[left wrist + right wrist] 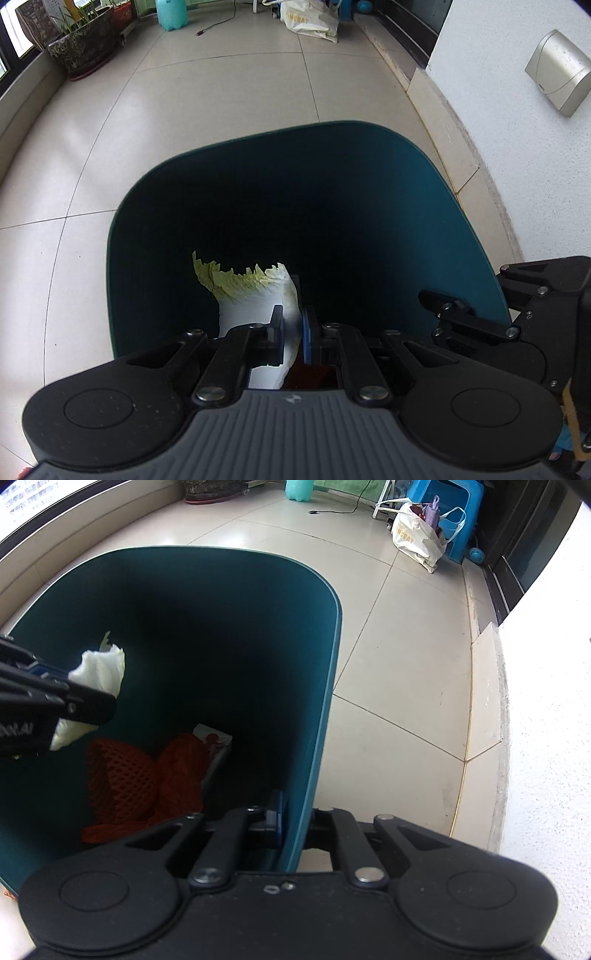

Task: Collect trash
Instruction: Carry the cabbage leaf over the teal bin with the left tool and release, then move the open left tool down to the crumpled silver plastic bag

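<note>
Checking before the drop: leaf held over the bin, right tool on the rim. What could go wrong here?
1. The cabbage leaf hangs close to the near-left wall of the bin. On release it might catch on the rim or cling to the left tool.
2. The right tool pinches only the thin wall. If that grip slips or pulls, the bin could tip or shift.
3. The orange netting is already piled below, so the leaf may settle on top rather than drop fully.

the mouth of the dark green bin [317, 701] is wide open above orange netting [122, 779] and a carton [216, 744] low inside. the right gripper [293, 823] clamps its near wall, and the left gripper [291, 325] with a cabbage leaf [251, 291] fills one side.
</note>
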Tool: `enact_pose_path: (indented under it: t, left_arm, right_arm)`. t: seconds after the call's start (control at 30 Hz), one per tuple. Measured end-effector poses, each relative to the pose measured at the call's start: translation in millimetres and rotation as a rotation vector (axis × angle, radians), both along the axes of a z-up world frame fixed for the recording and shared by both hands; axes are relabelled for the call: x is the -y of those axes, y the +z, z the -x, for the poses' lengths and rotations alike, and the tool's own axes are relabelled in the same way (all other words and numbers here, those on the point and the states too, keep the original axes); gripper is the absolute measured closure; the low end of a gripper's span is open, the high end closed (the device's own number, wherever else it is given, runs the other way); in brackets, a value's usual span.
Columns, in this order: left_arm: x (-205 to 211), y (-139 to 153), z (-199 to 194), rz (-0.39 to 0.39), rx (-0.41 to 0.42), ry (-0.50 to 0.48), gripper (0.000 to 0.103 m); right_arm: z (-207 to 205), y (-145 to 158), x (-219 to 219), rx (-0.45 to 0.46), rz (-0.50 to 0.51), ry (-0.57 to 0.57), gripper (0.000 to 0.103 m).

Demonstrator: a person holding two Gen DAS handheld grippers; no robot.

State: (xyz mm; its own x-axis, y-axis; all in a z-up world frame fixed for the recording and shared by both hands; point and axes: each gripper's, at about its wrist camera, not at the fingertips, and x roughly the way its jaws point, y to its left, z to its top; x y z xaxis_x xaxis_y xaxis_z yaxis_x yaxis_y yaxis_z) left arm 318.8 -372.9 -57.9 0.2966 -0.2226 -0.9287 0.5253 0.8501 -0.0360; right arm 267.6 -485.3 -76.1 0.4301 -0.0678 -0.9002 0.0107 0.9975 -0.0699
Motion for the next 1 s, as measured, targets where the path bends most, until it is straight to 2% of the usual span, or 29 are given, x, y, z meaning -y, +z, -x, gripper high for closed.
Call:
enact_pose_path:
  t: [0.13, 0.3, 0.43, 0.5, 0.6, 0.63, 0.67, 1.0]
  left_arm:
    - [-2, -13, 3, -0.023, -0.001, 0.004, 0.094]
    - [-5, -20, 6, -0.008, -0.029, -0.002, 0.093]
    - [-6, -21, 5, 0.004, -0.039, -0.002, 0.085]
    - [-7, -21, 6, 0.019, -0.039, -0.005, 0.078]
    - [-11, -16, 8, 0.046, -0.028, -0.005, 0.055]
    - [-13, -13, 9, 0.053, -0.017, -0.004, 0.045]
    - [-15, -10, 11, 0.056, -0.007, -0.003, 0.040]
    - [-47, 34, 22, 0.112, 0.041, 0.002, 0.039]
  right_arm:
    - [3, 1, -1, 0.000, -0.002, 0.003, 0.097]
    - [2, 0, 0, -0.003, -0.002, 0.004, 0.096]
    - [1, 0, 0, -0.005, -0.003, 0.004, 0.096]
    - [1, 0, 0, -0.005, -0.003, 0.004, 0.097]
    - [0, 0, 1, -0.006, -0.006, 0.003, 0.096]
    - [0, 0, 1, -0.007, -0.007, 0.003, 0.096]
    - [0, 0, 1, -0.007, -0.007, 0.004, 0.096]
    - [-1, -2, 2, -0.011, -0.006, -0.002, 0.096]
